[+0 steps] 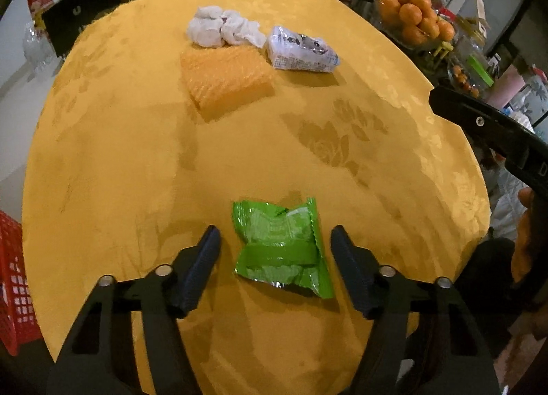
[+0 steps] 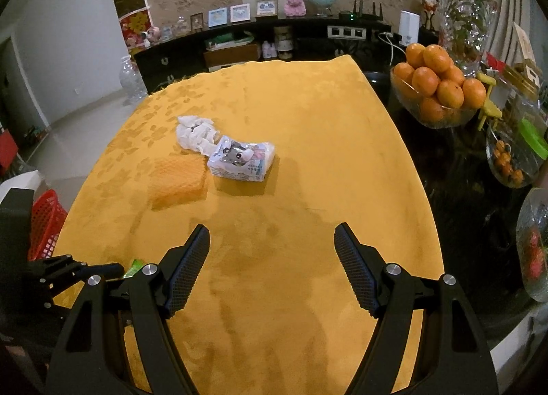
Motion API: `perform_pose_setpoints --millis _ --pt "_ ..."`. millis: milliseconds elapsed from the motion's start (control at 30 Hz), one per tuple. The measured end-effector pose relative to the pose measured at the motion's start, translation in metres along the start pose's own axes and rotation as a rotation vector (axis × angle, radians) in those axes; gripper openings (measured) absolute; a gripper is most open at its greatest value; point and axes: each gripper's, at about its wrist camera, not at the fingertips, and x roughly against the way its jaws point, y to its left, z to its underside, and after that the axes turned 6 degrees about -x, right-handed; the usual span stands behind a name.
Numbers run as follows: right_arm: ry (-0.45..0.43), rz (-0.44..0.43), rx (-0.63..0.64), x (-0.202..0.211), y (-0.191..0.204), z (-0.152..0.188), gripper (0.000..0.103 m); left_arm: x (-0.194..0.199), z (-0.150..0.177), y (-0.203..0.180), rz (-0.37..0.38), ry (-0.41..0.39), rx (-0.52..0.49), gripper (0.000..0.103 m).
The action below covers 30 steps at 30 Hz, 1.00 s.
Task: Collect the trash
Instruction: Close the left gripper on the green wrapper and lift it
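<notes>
Crumpled green foil wrapper point(image 2: 136, 266): mostly hidden behind black left gripper point(image 2: 99, 271) in right wrist view, only a sliver showing. Red plastic lattice basket point(image 1: 13, 285): left of wrapper, beyond yellow tablecloth point(image 1: 137, 172) edge, cut off by picture edge. Small white printed packet point(image 1: 301, 50): far beyond wrapper, print too small to read. Black right gripper point(image 1: 496, 134): right of wrapper, fingers out of frame. Clear glass bowl of oranges point(image 1: 416, 16): far right of wrapper, blurred, base hidden.

A glossy, crinkled green foil wrapper point(image 1: 281, 247) lies on matt yellow patterned cloth point(image 1: 137, 155), near crumpled white tissue paper point(image 1: 222, 26) and shiny plastic packet point(image 1: 301, 49).
</notes>
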Motion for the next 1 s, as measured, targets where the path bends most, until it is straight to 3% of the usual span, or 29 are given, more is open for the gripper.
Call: perform_pose_setpoints --millis 100,300,633,1000 --pt "0.006 0.001 0.0 -0.002 0.0 0.0 0.073 0.0 0.0 0.001 -0.007 -0.009 -0.005 0.042" --pt "0.016 -0.002 0.003 -0.007 0.003 -0.001 0.073 0.006 0.005 0.005 -0.003 -0.022 -0.003 0.035" --pt "0.042 -0.014 0.009 -0.029 0.012 -0.014 0.073 0.041 0.011 0.029 -0.052 -0.099 0.042 0.034" --pt "0.058 -0.026 0.002 -0.076 0.035 -0.053 0.077 0.085 0.017 0.072 -0.133 -0.184 0.133 0.034"
